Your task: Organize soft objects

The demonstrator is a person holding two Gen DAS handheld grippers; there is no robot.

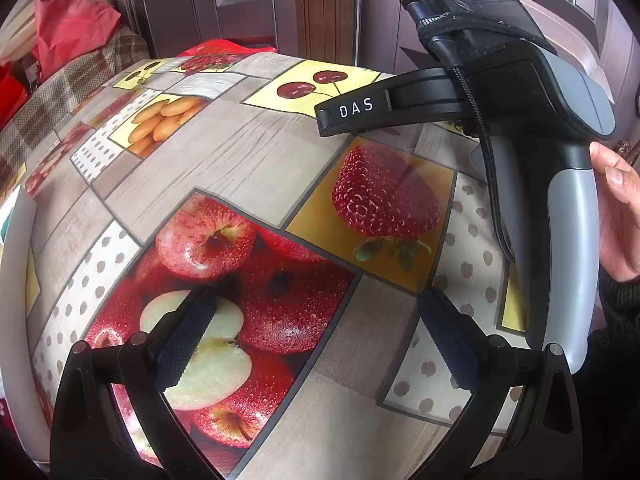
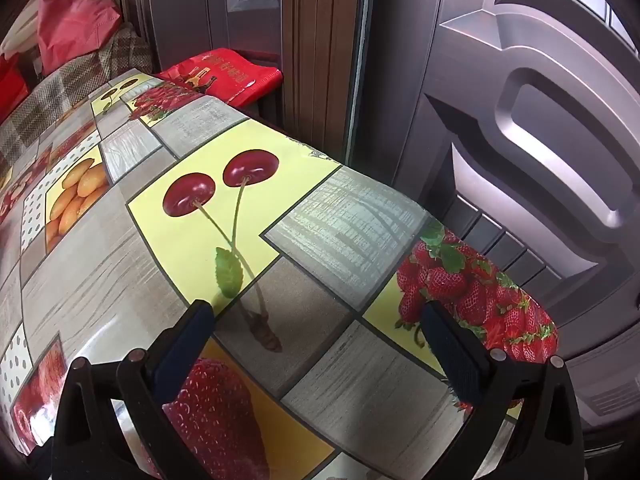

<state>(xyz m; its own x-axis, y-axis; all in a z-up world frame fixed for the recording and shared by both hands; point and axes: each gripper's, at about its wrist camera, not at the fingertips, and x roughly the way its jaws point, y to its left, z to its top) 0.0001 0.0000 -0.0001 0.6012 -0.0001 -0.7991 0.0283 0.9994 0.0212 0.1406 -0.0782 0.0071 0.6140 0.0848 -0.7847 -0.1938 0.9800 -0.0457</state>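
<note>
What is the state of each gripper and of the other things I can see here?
left gripper: open, holds nothing, above the table.
right gripper: open, holds nothing; a hand grips its handle.
tablecloth: spread flat over the table.
pink bag: bulging, on the checked cloth.
red bag: lying behind the table's far edge.

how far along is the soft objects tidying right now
Nothing looks done yet. Nothing is in hand: the left gripper and right gripper are both open over the fruit-print tablecloth. No soft item lies on it; only a red bag sits beyond the table. All the organizing seems left.
</note>
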